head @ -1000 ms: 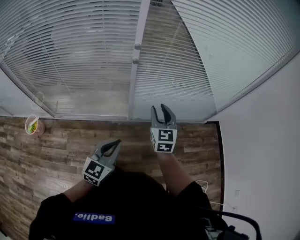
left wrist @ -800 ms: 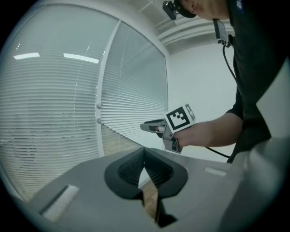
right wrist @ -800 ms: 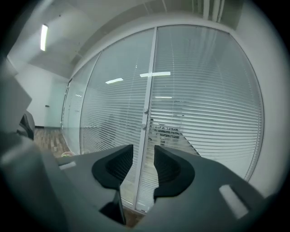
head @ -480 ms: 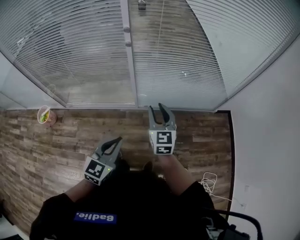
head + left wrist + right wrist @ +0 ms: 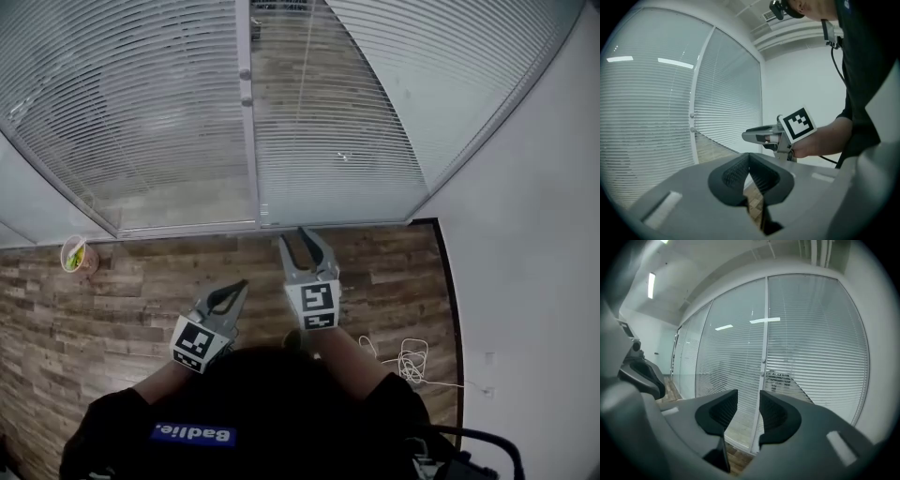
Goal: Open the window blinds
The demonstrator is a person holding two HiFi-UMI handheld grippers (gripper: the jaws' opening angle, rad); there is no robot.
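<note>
White slatted blinds hang shut over the glass panes, split by a white mullion that carries two small knobs. My right gripper points at the window's base just right of the mullion. It is open and holds nothing; in the right gripper view the mullion shows through the gap. My left gripper sits lower and to the left, farther from the glass, its jaws shut and empty. The blinds fill that view's left side, and the right gripper crosses ahead of it.
A wood-plank floor runs up to the window. On it stand a small cup with something green at the left and a loose white cable at the right. A plain white wall closes the right side.
Both grippers have come closer to the window. The right one now sits nearer the mullion and the window's base. Neither gripper's jaws have changed.
</note>
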